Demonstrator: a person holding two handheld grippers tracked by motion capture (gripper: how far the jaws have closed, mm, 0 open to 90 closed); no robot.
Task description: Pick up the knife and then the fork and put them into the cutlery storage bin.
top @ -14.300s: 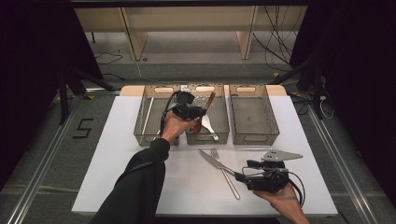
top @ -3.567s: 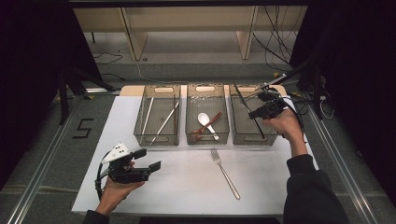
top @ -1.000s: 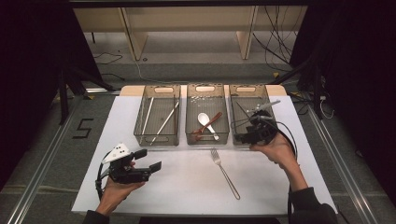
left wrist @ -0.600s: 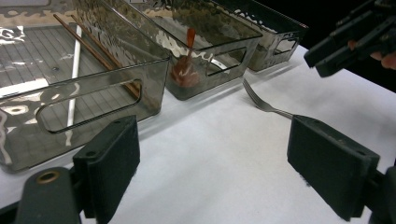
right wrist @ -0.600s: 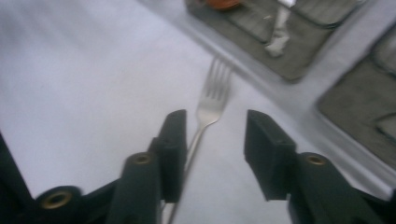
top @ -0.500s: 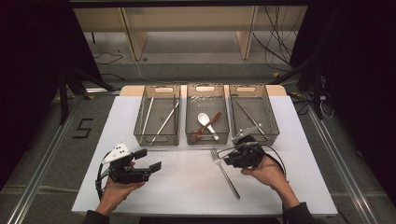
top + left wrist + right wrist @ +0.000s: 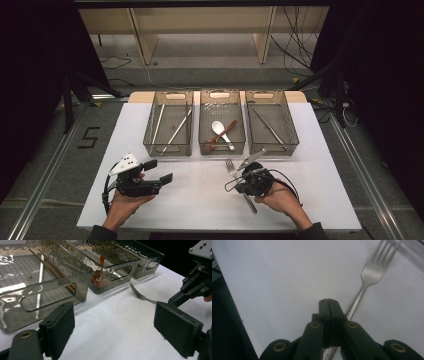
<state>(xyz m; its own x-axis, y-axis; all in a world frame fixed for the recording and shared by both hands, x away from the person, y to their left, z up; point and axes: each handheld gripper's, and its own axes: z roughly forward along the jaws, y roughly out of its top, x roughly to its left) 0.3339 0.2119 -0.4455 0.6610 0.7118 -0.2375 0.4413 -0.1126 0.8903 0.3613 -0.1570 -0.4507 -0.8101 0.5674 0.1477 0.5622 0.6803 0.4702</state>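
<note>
The right gripper [image 7: 328,301] hangs low over the white table [image 7: 200,200], its jaws pressed together with nothing between them. The fork [image 7: 372,272] lies flat just beside and under them, its handle passing beneath the jaw tips, its tines pointing away ahead. The left gripper [image 7: 159,171] sits well off to the side, jaws apart.

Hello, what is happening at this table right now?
A person is sorting cutlery into three clear bins at the back of a white table. The right claw is down at the last fork on the table; its jaws have just closed over the handle, though whether they truly pinch it is hard to tell. The left claw is open, with nothing between its jaws.
</note>
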